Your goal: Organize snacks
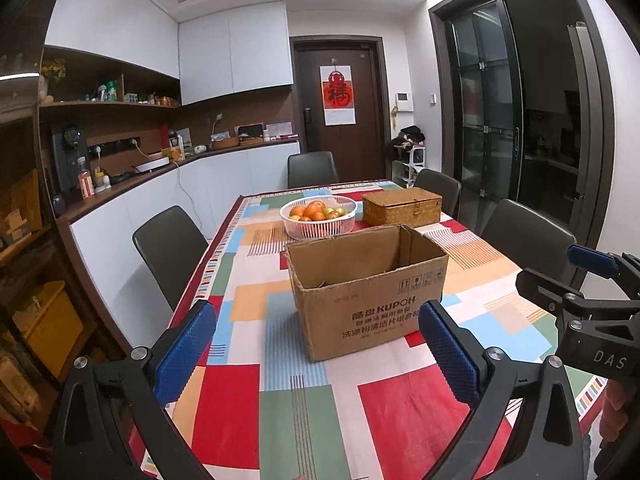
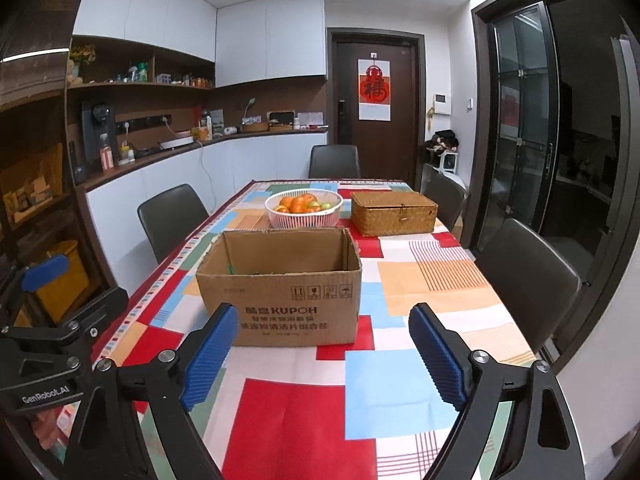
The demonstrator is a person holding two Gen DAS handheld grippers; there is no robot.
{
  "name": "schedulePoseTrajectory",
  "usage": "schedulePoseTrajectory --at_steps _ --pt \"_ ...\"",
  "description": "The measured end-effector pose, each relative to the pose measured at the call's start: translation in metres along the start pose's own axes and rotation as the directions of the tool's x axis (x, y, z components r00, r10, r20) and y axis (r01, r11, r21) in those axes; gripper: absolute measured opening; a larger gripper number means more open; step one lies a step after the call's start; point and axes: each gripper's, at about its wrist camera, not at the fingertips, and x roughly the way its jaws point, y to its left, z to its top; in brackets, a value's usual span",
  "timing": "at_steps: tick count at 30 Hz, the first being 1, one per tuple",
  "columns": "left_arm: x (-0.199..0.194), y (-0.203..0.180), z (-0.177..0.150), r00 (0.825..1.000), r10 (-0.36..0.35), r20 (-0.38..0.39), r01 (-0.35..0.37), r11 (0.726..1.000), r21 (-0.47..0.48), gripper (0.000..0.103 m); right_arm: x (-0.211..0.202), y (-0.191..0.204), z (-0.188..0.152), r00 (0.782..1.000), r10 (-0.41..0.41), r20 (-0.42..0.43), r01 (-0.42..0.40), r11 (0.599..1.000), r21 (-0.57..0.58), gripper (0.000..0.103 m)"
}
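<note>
Item one, my left gripper (image 1: 318, 346) and right gripper (image 2: 322, 354): both spread wide and holding nothing, poised above the near end of the patchwork tablecloth (image 2: 384, 392), which I judge a ready stance squared up to the cardboard box (image 2: 280, 288). Item two, the box: open-topped, mid-table, with only dark scraps showing at its bottom edge, so whether those are the snacks I cannot tell. Item three, surroundings: a white fruit basket (image 2: 304, 208) and a lidded wicker box (image 2: 394, 214) just behind the carton, grey chairs (image 2: 172, 216) around; nothing blocks the approach.
</note>
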Motion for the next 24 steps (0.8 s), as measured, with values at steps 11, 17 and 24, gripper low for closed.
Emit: schedulePoseTrajectory --at_steps 11,17,24 --pt "-0.018 -0.001 -0.001 0.999 -0.005 0.033 0.005 1.000 -0.001 0.103 -0.016 0.001 -0.004 1.000 0.009 0.014 -0.009 1.000 0.018 0.089" --pt "-0.024 0.000 -0.001 0.999 0.003 0.049 -0.003 1.000 -0.001 0.103 -0.022 0.001 -0.004 1.000 0.008 0.028 -0.009 1.000 0.015 0.089" --pt "-0.028 -0.001 -0.001 0.998 0.012 0.060 -0.012 1.000 0.001 0.103 -0.022 0.002 -0.004 1.000 0.010 0.029 -0.010 1.000 0.014 0.089"
